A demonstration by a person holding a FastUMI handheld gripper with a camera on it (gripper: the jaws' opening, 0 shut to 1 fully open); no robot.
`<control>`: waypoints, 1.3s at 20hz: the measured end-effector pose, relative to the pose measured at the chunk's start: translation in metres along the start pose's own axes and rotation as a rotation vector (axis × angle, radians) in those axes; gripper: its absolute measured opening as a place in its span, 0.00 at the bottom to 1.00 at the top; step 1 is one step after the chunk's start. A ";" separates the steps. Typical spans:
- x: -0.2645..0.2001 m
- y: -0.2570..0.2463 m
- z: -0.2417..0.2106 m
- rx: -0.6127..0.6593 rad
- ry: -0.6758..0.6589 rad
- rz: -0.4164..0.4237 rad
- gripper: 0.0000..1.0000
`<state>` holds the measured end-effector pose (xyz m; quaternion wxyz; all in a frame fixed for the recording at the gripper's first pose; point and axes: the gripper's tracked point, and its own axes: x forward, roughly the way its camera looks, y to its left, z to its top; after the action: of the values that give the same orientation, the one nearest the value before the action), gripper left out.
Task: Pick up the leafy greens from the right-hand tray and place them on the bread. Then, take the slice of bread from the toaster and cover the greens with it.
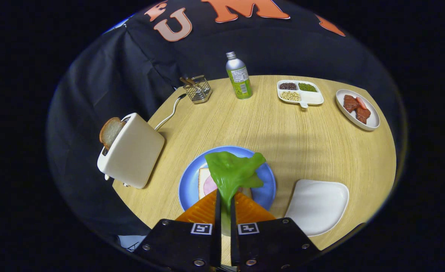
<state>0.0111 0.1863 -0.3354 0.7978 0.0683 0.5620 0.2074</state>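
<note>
The gripper (224,202) has its two ridged fingers pressed together on the stem end of the leafy greens (233,174), a glossy, rubbery-looking sheet with crumpled, pointed lobes that hangs just ahead of the fingertips, above the round blue plate (186,183) near the table's front edge. On that plate lies a pale square of bread (203,181) with a pink round slice (209,185) on it; the greens and fingers cover most of both, so their far sides cannot be made out. To the right of the plate, by the front right edge, sits a smooth white tray (318,206) with rounded corners. At the left edge a cream toaster (132,150), boxy with soft corners, stands with a browned slice of bread (110,132) sticking out of its slot; its white cord (169,114) runs back across the light wood-grain table (294,143). Along the far edge stand a wire-mesh holder (197,89), a metal bottle with a green label (238,76), a white divided dish of beans (299,92) and an oval white plate of reddish pieces (357,108). Black cloth hangs behind.
</note>
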 end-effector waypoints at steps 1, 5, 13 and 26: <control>0.003 0.001 0.000 0.002 0.002 -0.003 0.10; 0.015 0.006 0.000 -0.010 0.008 -0.015 0.10; 0.033 0.018 -0.001 -0.076 0.001 -0.030 0.19; 0.025 0.030 0.019 -0.160 -0.051 -0.123 0.65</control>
<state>0.0277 0.2260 -0.3400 0.8261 -0.0247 0.5261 0.2005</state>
